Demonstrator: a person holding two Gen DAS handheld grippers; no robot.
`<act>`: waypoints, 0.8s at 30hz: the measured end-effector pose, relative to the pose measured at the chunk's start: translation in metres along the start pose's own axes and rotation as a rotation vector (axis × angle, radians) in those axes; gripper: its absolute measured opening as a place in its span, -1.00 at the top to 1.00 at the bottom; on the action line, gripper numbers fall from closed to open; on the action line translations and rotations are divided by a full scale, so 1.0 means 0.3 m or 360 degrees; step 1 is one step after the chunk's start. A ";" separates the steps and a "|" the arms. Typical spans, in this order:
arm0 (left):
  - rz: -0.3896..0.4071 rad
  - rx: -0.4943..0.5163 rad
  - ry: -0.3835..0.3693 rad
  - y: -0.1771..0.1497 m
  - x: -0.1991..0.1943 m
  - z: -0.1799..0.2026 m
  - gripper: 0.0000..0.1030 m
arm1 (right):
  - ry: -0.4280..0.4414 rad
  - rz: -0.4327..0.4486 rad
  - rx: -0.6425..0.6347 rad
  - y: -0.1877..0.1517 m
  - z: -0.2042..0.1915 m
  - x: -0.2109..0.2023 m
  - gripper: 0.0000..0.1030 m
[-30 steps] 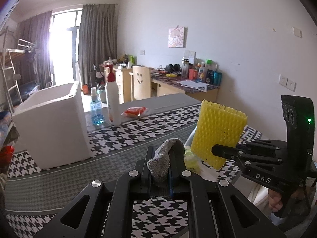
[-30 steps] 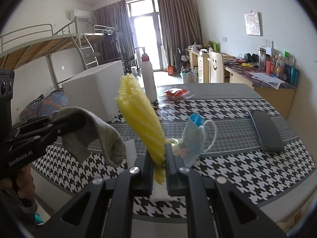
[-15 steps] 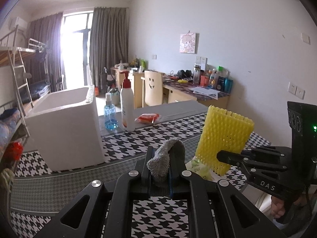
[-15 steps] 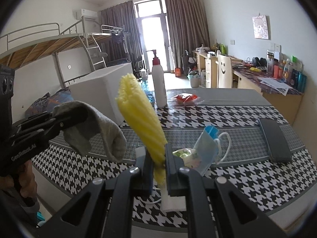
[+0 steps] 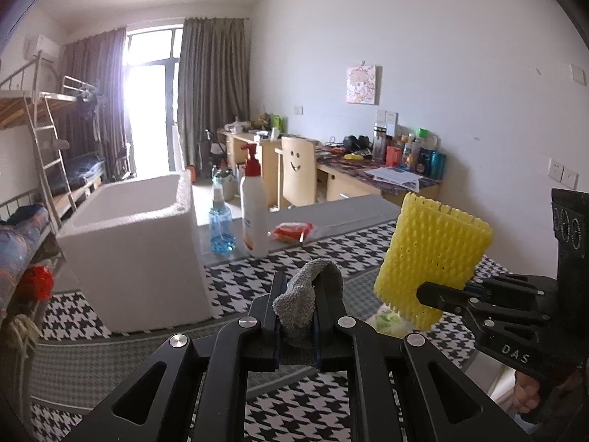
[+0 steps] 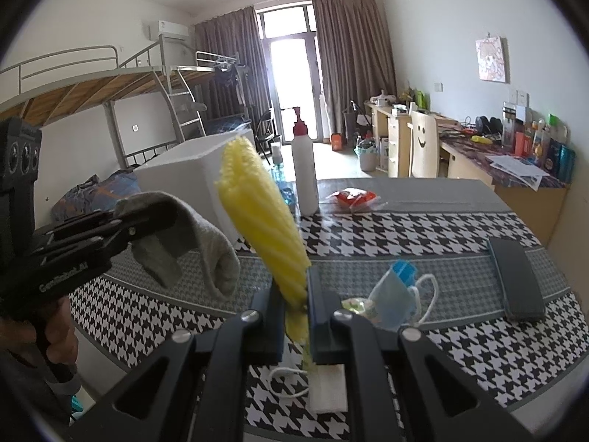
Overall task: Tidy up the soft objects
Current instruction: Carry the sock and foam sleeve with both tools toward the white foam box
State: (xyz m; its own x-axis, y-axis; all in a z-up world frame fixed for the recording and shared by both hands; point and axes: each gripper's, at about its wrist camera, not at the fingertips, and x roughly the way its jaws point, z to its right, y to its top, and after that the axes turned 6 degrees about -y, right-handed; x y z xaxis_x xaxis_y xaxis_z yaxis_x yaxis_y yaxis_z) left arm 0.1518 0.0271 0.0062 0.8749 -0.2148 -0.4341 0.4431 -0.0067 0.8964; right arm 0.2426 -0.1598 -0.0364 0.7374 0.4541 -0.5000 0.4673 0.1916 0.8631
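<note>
Left wrist view: left gripper (image 5: 299,307) clamped on grey sock (image 5: 307,304), held above the table; white foam box (image 5: 138,246) ahead-left. To its right, right gripper (image 5: 432,296), marked "DAS", pinches yellow foam net (image 5: 430,254). Right wrist view: right gripper (image 6: 296,307) closed on the foam net (image 6: 263,221); sock (image 6: 184,235) to its left, face mask (image 6: 395,300) just ahead-right. Left gripper's label unreadable.

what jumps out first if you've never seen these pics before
The bright yellow foam net stands upright, pinched in the right hand-held gripper above the checkered table. Beside it, a grey sock droops from the left hand-held gripper. Behind sits a big white foam box.
</note>
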 end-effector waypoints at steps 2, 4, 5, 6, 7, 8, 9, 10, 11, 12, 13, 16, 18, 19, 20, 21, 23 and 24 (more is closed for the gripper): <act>0.0003 0.0000 0.0023 0.017 0.007 -0.007 0.76 | 0.0005 0.0012 -0.0004 0.013 -0.003 0.001 0.75; 0.0013 -0.0001 0.0036 0.031 0.012 -0.012 0.76 | 0.0010 0.0023 -0.0008 0.026 -0.004 0.001 0.75; 0.0016 0.0001 0.0043 0.032 0.012 -0.014 0.76 | 0.0014 0.0029 -0.0014 0.032 -0.007 0.002 0.75; 0.0019 0.0004 0.0056 0.036 0.015 -0.014 0.76 | 0.0016 0.0037 -0.0019 0.039 -0.011 0.002 0.75; 0.0024 0.0001 0.0069 0.042 0.018 -0.015 0.76 | 0.0016 0.0041 -0.0021 0.046 -0.013 0.002 0.75; 0.0027 0.0000 0.0076 0.046 0.020 -0.016 0.76 | 0.0018 0.0045 -0.0022 0.052 -0.013 0.004 0.75; 0.0035 0.0001 0.0084 0.054 0.022 -0.017 0.76 | 0.0020 0.0051 -0.0023 0.061 -0.016 0.006 0.75; 0.0037 0.0003 0.0091 0.059 0.024 -0.021 0.76 | 0.0022 0.0055 -0.0023 0.065 -0.013 0.007 0.75; 0.0040 0.0007 0.0098 0.068 0.025 -0.027 0.76 | 0.0023 0.0058 -0.0026 0.070 -0.015 0.009 0.75; 0.0045 0.0016 0.0106 0.075 0.028 -0.026 0.76 | 0.0025 0.0061 -0.0029 0.076 -0.018 0.012 0.75; 0.0046 0.0022 0.0113 0.079 0.030 -0.025 0.76 | 0.0026 0.0061 -0.0031 0.081 -0.020 0.014 0.75; 0.0045 0.0027 0.0118 0.096 0.039 -0.027 0.76 | 0.0035 0.0066 -0.0039 0.095 -0.026 0.020 0.75; 0.0052 0.0029 0.0116 0.110 0.042 -0.029 0.76 | 0.0038 0.0073 -0.0047 0.104 -0.032 0.021 0.75; 0.0055 0.0032 0.0117 0.115 0.043 -0.029 0.76 | 0.0040 0.0075 -0.0051 0.111 -0.035 0.022 0.75; 0.0060 0.0032 0.0115 0.126 0.043 -0.032 0.76 | 0.0042 0.0077 -0.0055 0.117 -0.038 0.021 0.75; 0.0066 0.0030 0.0111 0.131 0.042 -0.034 0.76 | 0.0044 0.0081 -0.0059 0.126 -0.041 0.022 0.75; 0.0078 0.0041 0.0117 0.146 0.040 -0.037 0.76 | 0.0045 0.0084 -0.0064 0.137 -0.044 0.023 0.75; 0.0081 0.0040 0.0124 0.155 0.040 -0.040 0.76 | 0.0046 0.0086 -0.0069 0.145 -0.047 0.023 0.75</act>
State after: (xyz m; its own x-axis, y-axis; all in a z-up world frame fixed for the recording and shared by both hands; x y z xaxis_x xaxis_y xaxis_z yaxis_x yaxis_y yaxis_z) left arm 0.1852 0.0359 0.0415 0.9092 -0.1388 -0.3926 0.3934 -0.0222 0.9191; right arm 0.2611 -0.1361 -0.0012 0.7465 0.4895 -0.4507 0.4049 0.2033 0.8915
